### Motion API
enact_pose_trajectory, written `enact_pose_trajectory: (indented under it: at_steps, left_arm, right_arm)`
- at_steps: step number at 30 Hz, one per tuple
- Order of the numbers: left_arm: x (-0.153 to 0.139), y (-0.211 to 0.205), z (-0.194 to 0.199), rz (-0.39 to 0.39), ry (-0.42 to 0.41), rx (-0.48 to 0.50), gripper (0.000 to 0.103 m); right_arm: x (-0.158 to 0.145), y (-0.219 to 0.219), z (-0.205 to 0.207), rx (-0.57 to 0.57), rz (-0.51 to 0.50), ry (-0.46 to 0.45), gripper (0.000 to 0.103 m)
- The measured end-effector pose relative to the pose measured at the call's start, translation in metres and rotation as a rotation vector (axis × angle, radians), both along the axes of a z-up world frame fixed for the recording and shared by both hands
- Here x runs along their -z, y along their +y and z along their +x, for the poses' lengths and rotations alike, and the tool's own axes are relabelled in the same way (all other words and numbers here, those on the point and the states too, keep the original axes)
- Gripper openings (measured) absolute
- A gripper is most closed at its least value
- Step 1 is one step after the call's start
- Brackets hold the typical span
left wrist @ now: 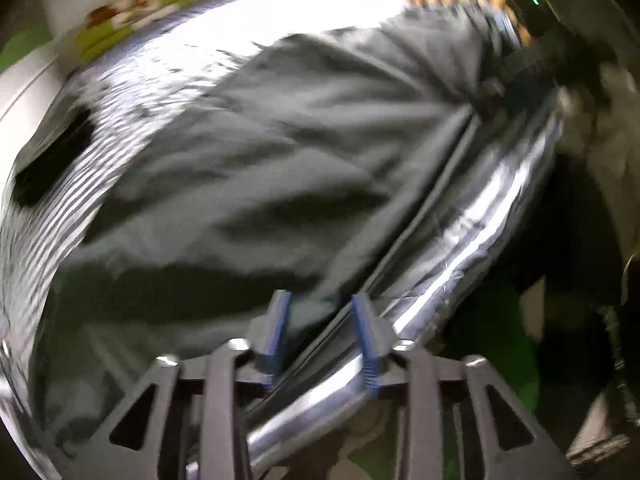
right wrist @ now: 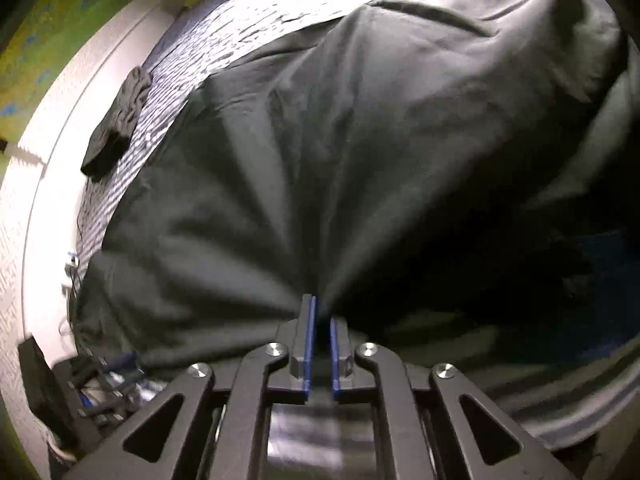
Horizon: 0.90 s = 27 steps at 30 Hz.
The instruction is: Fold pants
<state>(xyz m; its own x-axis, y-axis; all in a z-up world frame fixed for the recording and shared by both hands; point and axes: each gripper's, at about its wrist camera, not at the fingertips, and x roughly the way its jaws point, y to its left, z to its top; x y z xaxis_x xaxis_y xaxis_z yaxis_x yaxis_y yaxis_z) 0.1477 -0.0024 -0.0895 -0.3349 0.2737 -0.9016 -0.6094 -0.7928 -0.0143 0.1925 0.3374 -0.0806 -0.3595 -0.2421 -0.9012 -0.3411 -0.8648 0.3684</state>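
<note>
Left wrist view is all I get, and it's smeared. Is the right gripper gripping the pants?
Observer: Yes. The right gripper is pinched on a bunch of the pants; creases fan out from its tips.
Operator: That dark blob at my far left?
Observer: A small crumpled dark garment, lying apart from the pants on the striped bedcover.
Operator: Anything else nearby?
Observer: A black box at the right wrist view's lower left, off the pants.
</note>
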Motion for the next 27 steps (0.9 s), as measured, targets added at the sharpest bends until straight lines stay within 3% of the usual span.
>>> enact_pose_trajectory:
  at_steps: [3,6,9,11,13,16,17,19,20,24,27]
  left_arm:
    - [-0.021,-0.057,0.005,0.057,0.057,-0.187,0.045]
    - [-0.022,-0.117,0.007,0.075,0.080,-0.408,0.046]
    - [-0.004,-0.186,0.011,0.065,0.065,-0.676,0.048]
    - [0.018,-0.218,0.017,0.020,0.008,-0.789,0.048]
    - [0.033,-0.237,0.026,0.000,-0.043,-0.845,0.049]
    - [0.018,-0.255,0.049,0.069,0.003,-0.876,0.050]
    - [0.007,-0.262,0.058,0.099,0.049,-0.888,0.053]
    - [-0.007,-0.279,0.068,0.120,0.102,-0.926,0.072]
    - [-0.015,-0.294,0.073,0.141,0.133,-0.971,0.074]
    - [-0.017,-0.342,0.077,0.194,0.129,-1.104,0.075]
    - [-0.007,-0.356,0.057,0.215,0.089,-1.091,0.077]
  right_arm:
    - [-0.032,-0.005,0.017,-0.022,0.124,0.079,0.013]
    - [-0.051,-0.032,0.004,-0.105,0.194,0.169,0.013]
    - [-0.044,-0.068,-0.022,-0.208,0.202,0.198,0.013]
    - [-0.030,-0.096,-0.039,-0.272,0.218,0.192,0.013]
    - [-0.010,-0.119,-0.049,-0.351,0.277,0.164,0.013]
    - [0.019,-0.130,-0.055,-0.380,0.310,0.040,0.013]
    - [0.016,-0.131,-0.054,-0.379,0.323,0.052,0.013]
    - [0.006,-0.137,-0.053,-0.385,0.331,0.069,0.013]
    - [0.001,-0.141,-0.052,-0.388,0.319,0.091,0.013]
    - [-0.013,-0.175,-0.049,-0.471,0.323,0.173,0.013]
    - [0.004,-0.204,-0.050,-0.564,0.333,0.115,0.013]
